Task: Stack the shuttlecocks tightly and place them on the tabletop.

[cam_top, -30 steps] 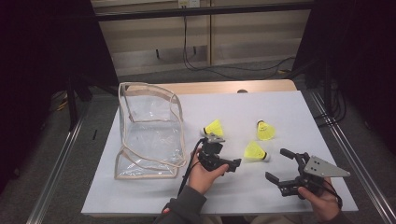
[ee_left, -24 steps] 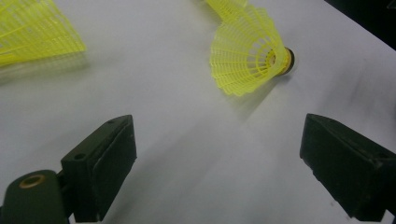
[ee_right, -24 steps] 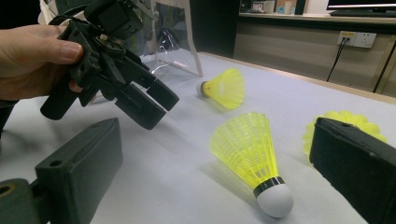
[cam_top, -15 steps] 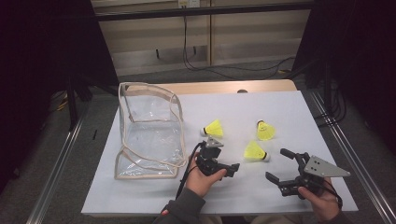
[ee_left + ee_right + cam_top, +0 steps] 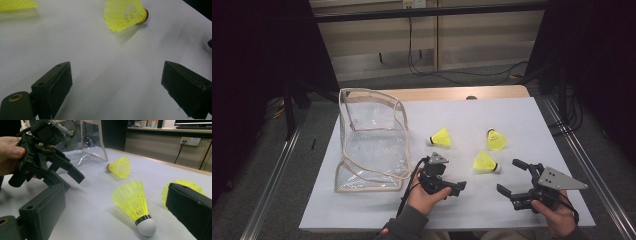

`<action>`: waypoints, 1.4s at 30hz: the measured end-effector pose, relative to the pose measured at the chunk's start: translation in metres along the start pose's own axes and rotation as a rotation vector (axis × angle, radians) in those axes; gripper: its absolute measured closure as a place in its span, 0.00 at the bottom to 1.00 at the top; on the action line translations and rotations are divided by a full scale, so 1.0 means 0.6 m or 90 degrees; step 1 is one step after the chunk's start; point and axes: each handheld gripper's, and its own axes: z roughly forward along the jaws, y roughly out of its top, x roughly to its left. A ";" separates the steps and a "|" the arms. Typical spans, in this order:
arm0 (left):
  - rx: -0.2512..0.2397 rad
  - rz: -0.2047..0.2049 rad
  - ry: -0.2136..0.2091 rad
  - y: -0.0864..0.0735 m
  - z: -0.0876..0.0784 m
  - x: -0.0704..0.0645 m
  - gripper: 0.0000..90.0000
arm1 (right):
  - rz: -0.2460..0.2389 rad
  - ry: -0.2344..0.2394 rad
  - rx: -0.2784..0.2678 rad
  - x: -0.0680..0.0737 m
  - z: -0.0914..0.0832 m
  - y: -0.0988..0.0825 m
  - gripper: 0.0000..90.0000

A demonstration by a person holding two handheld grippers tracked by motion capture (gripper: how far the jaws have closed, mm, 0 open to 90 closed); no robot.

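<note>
Three yellow shuttlecocks lie on the white table: one in the middle [image 5: 441, 138], one farther right [image 5: 495, 140], one nearer me [image 5: 485, 162]. My left gripper [image 5: 457, 184] is open and empty, its jaws pointing right at the nearest shuttlecock [image 5: 126, 15], a short way off. My right gripper [image 5: 508, 176] is open and empty too, just right of that shuttlecock [image 5: 132, 200], which lies on its side ahead of the jaws with its white cork toward me. The right jaw partly hides another shuttlecock [image 5: 180, 183].
A clear plastic bag [image 5: 372, 140] with beige trim stands open at the table's left. The white sheet [image 5: 522, 115] covers the table, with a wooden edge [image 5: 452, 93] at the back. Metal rails run along both sides, and cables hang beyond the far edge.
My left gripper has drawn back a little toward the near edge of the table. The right gripper and the shuttlecocks have stayed where they were.
</note>
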 end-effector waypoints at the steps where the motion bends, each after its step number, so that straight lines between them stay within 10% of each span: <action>1: 0.004 0.003 -0.002 0.000 -0.001 -0.001 0.11 | 0.002 0.000 0.001 0.000 0.000 0.000 0.02; 42: -0.004 0.030 -0.040 -0.038 -0.056 -0.004 0.05 | 0.000 -0.002 0.003 0.000 -0.001 0.001 0.02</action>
